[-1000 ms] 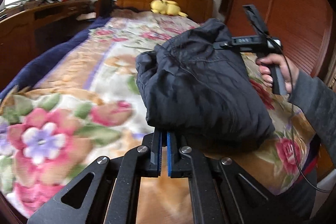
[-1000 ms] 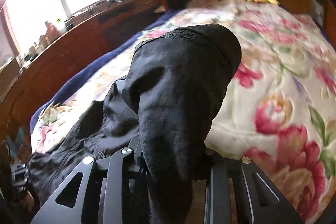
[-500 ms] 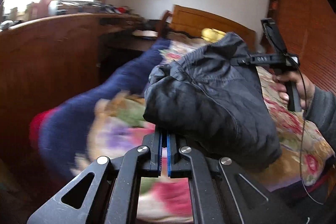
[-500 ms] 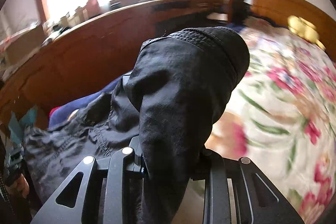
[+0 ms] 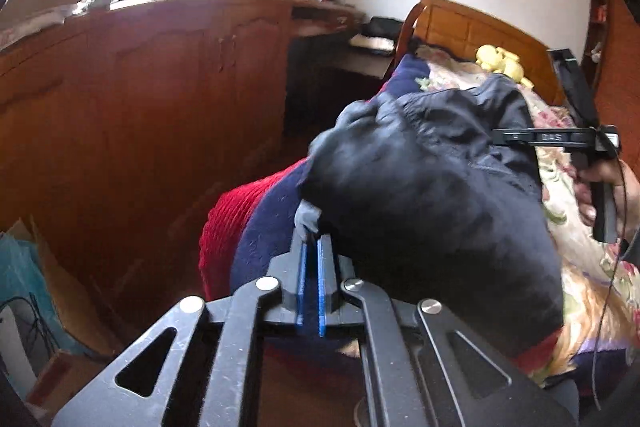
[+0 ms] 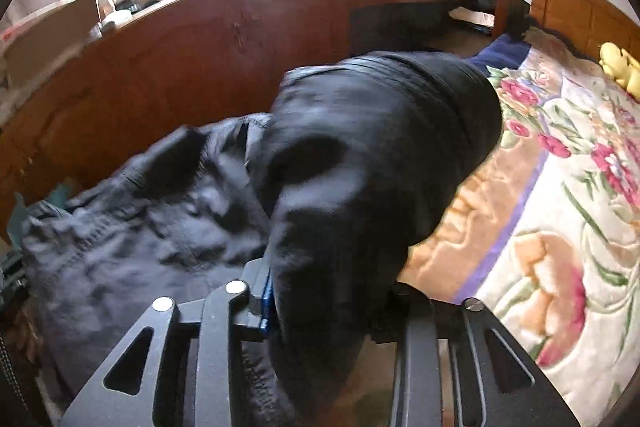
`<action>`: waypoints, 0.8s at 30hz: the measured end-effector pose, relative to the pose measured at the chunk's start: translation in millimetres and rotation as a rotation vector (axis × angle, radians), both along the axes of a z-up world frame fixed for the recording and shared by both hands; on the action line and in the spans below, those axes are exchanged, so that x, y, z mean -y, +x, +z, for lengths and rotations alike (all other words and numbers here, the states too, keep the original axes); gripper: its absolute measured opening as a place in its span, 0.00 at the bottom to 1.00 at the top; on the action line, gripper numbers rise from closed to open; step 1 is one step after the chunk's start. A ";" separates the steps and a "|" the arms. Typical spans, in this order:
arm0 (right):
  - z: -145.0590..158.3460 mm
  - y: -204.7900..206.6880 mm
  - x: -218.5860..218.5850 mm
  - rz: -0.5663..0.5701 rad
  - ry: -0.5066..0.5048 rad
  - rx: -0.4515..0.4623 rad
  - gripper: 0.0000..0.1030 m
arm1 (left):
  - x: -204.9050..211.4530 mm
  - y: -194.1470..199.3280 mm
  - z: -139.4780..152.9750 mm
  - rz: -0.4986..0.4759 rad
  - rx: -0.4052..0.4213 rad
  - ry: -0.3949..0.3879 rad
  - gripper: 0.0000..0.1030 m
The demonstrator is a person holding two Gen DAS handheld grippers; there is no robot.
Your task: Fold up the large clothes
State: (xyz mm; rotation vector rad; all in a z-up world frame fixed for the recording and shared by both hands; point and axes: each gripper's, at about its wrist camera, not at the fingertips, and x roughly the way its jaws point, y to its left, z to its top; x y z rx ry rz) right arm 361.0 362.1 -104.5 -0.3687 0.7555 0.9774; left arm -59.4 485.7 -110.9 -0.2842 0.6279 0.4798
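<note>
A folded black jacket (image 5: 432, 195) hangs in the air between both grippers, off the left side of the bed. My left gripper (image 5: 311, 247) is shut on a thin bit of the jacket's edge at its fingertips. My right gripper (image 6: 324, 283) is shut on a thick fold of the jacket (image 6: 368, 163), which drapes over its fingers and hides the right one. The right gripper also shows in the left wrist view (image 5: 560, 139), held by a hand.
The bed with a floral blanket (image 6: 560, 195) lies to the right, its navy and red cover (image 5: 256, 227) hanging over the side. A long wooden cabinet (image 5: 140, 99) runs along the left under the window. A yellow plush toy (image 5: 500, 61) sits by the headboard. Boxes (image 5: 36, 291) stand at the lower left.
Both grippers have swung left with the jacket, from above the bed to beyond its left edge, now facing the wooden cabinet. Both grips hold unchanged.
</note>
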 end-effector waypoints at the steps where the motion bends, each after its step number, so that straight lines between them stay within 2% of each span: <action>1: -2.0 0.9 3.3 0.003 -0.005 0.000 0.39 | -0.1 1.6 -0.1 0.003 -0.002 -0.002 0.04; 4: -5.0 -3.7 -2.4 0.007 -0.028 0.012 0.45 | 2.3 2.3 6.2 0.018 -0.009 0.016 0.11; 8: 18.1 -45.5 4.2 0.024 -0.070 0.084 0.53 | 4.9 -10.2 22.1 0.022 0.011 0.043 0.21; 12: 36.2 -85.4 18.4 0.083 -0.034 0.106 0.55 | 14.3 -23.1 42.6 0.017 0.044 0.048 0.31; 16: 39.7 -121.0 18.1 0.162 0.003 0.070 0.55 | 23.0 -25.5 56.7 0.003 0.055 0.075 0.33; 21: 22.8 -160.7 13.4 0.264 0.029 0.038 0.55 | 34.7 -26.7 69.2 -0.019 0.078 0.084 0.34; 24: 10.2 -177.5 10.6 0.273 0.027 0.048 0.55 | 41.3 -17.9 69.4 -0.036 0.070 0.089 0.34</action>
